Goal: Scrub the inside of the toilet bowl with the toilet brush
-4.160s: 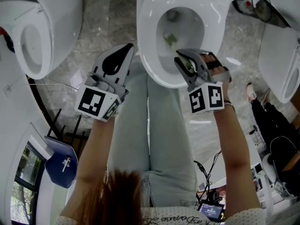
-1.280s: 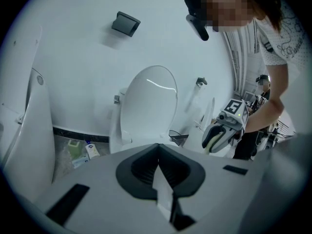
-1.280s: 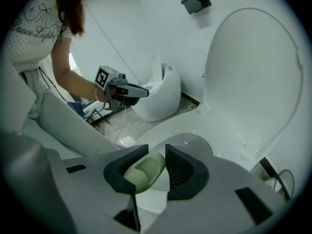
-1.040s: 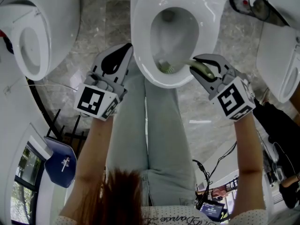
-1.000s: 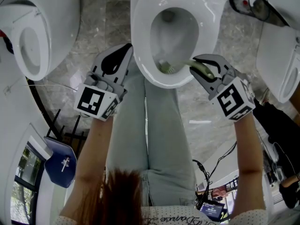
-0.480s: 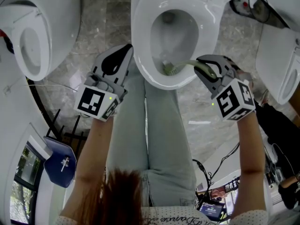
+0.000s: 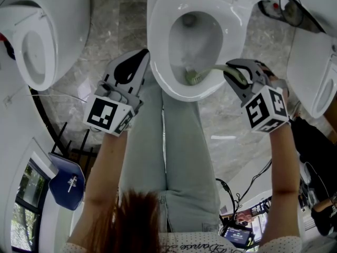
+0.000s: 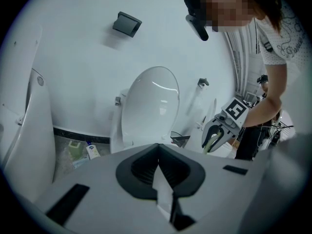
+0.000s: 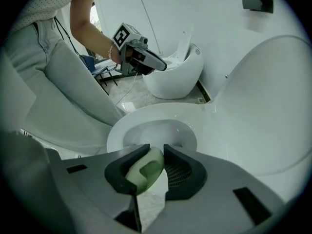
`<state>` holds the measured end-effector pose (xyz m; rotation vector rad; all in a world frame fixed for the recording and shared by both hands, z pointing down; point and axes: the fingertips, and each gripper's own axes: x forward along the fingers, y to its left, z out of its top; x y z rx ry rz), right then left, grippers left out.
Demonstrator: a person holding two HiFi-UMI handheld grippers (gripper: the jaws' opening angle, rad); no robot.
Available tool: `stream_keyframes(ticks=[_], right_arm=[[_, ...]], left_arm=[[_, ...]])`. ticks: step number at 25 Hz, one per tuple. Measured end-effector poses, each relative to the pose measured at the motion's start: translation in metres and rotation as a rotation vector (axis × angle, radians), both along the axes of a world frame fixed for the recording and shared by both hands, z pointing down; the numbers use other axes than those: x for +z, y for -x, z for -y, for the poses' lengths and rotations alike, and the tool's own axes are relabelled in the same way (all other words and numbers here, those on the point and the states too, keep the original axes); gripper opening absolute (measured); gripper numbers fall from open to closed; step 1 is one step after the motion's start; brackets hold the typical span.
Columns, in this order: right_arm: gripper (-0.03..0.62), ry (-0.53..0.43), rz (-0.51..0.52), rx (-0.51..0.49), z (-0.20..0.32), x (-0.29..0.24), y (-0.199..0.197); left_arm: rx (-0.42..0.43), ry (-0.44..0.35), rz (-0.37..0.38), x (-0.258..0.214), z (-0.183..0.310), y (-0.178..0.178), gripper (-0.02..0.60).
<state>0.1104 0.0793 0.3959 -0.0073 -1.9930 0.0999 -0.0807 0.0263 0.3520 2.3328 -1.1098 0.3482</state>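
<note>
The white toilet bowl (image 7: 158,41) stands open at the top middle of the head view. A pale green toilet brush has its head (image 7: 192,77) low against the near inner wall. Its curved handle (image 7: 218,68) runs right over the seat rim into my right gripper (image 7: 233,70), which is shut on it. In the right gripper view the handle (image 9: 144,171) sits clamped between the jaws of the right gripper (image 9: 156,150), with the bowl (image 9: 117,130) just beyond. My left gripper (image 7: 142,56) hangs shut and empty beside the bowl's left rim. In the left gripper view the left gripper (image 8: 158,146) faces the raised lid (image 8: 148,108).
Another white toilet (image 7: 39,36) stands at the left and a third (image 7: 316,73) at the right. My legs in pale jeans (image 7: 168,141) are right in front of the bowl. A blue chair (image 7: 68,186) is at lower left. Bottles (image 8: 92,151) stand by the wall.
Since 4.2 s ago the right gripper has swung from the near rim to the bowl's right side, drawing the brush head to the near wall. In the last second it crept right.
</note>
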Motion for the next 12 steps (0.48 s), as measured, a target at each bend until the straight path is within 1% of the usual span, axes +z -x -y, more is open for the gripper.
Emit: stream_keyframes(ticks=[4, 12], right_arm=[[0.097, -0.017, -0.018, 0.009, 0.007, 0.002, -0.008], [0.097, -0.073, -0.050, -0.008, 0.023, 0.007, -0.016]], left_arm=[[0.002, 0.001, 0.001, 0.000, 0.000, 0.000, 0.003], [0.003, -0.001, 0.005, 0.001, 0.001, -0.003, 0.003]])
